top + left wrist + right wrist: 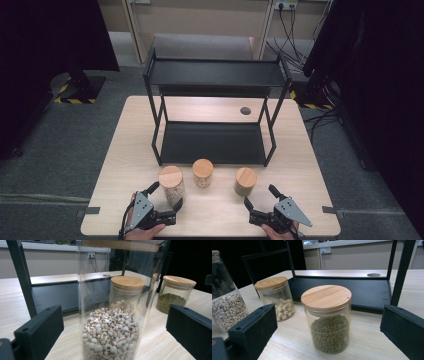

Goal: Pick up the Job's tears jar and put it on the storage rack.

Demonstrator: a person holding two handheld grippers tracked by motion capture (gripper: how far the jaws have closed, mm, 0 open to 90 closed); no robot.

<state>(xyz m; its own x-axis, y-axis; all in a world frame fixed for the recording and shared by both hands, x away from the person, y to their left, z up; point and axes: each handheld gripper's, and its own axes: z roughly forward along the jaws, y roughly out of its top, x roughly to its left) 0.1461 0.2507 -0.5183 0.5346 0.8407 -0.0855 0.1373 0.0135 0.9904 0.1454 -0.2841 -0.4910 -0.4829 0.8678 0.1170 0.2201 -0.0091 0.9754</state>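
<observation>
Tall glass jar [110,315] with wooden lid, part-filled with pale grains, on the worktop [125,165] between your left gripper's [165,196] parted jaws, untouched, short jar [327,320] of green beans ahead of your right gripper [260,195], also spread

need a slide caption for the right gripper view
Open right tool faces a lidded jar of green beans in front of a black shelf rack.

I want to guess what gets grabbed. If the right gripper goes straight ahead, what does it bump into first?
Most likely the jar of green beans. It stands dead ahead between the open jaws of the right gripper, with bare table before it.
</observation>
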